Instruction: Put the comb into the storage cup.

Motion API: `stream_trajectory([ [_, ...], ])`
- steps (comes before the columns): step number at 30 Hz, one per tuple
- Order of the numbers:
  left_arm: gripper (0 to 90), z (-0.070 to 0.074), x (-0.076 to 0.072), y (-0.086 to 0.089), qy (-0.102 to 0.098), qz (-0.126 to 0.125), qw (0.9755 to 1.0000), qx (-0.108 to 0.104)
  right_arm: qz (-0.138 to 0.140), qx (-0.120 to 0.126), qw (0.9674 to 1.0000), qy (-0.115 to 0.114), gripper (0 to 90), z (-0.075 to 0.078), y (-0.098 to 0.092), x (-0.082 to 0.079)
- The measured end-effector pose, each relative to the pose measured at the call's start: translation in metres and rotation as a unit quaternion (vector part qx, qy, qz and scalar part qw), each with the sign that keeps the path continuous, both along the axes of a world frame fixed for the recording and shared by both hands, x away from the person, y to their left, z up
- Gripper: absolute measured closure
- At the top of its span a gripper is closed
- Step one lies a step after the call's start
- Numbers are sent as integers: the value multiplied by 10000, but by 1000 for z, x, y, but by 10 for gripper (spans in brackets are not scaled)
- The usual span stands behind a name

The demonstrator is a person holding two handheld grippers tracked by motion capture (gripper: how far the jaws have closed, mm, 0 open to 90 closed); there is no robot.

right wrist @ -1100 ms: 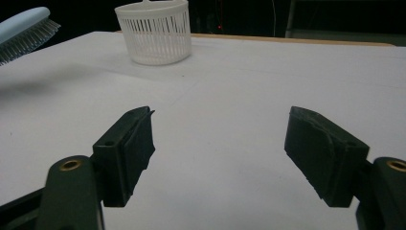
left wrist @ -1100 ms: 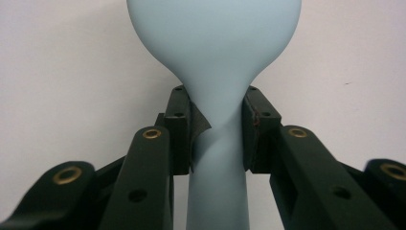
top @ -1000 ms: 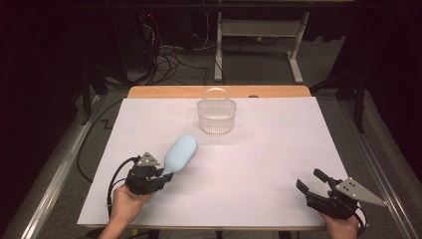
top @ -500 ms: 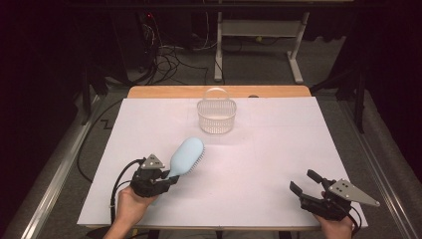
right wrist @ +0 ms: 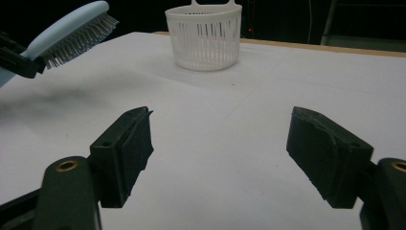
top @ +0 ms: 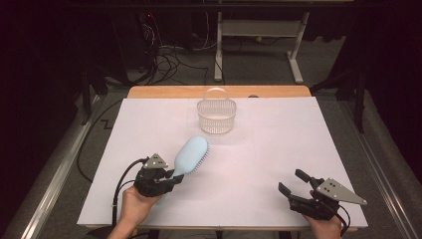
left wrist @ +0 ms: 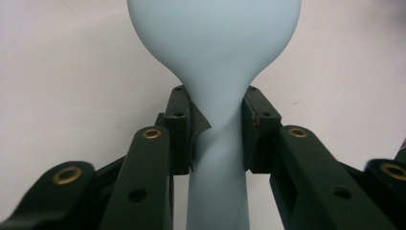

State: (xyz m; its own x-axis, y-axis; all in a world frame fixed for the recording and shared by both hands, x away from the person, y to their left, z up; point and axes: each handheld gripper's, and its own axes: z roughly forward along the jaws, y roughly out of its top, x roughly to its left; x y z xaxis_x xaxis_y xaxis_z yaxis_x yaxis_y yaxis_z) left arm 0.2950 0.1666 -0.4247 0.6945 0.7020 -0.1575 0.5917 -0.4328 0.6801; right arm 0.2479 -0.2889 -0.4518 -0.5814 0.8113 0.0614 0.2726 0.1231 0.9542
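A light blue hairbrush is held above the white table at the front left, its head pointing toward the far right and its bristles facing right. My left gripper is shut on the brush's neck; in the left gripper view both pads press the narrow neck of the hairbrush. My right gripper is low at the front right, open and holding nothing. In the right gripper view its jaws stand wide apart over bare table, with the hairbrush raised at the upper left.
A white slatted plastic basket with a loop handle stands at the far middle of the table, also seen as the basket ahead of the right gripper. A wooden strip runs along the table's far edge. Cables and a desk frame lie on the floor beyond.
My right gripper has slid leftward along the table's front edge. The left gripper and the brush have shifted slightly to the right, grip unchanged.
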Motion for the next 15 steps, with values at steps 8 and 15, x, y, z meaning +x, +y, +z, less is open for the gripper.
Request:
stream_trajectory([
  [8,691,-2,-1,-14,8,-152,9999,46,216,25,9997,61,234,0,13,0],
  [15,692,-1,0,-29,-52,-311,9994,113,336,35,9994,63,216,0,22,0],
])
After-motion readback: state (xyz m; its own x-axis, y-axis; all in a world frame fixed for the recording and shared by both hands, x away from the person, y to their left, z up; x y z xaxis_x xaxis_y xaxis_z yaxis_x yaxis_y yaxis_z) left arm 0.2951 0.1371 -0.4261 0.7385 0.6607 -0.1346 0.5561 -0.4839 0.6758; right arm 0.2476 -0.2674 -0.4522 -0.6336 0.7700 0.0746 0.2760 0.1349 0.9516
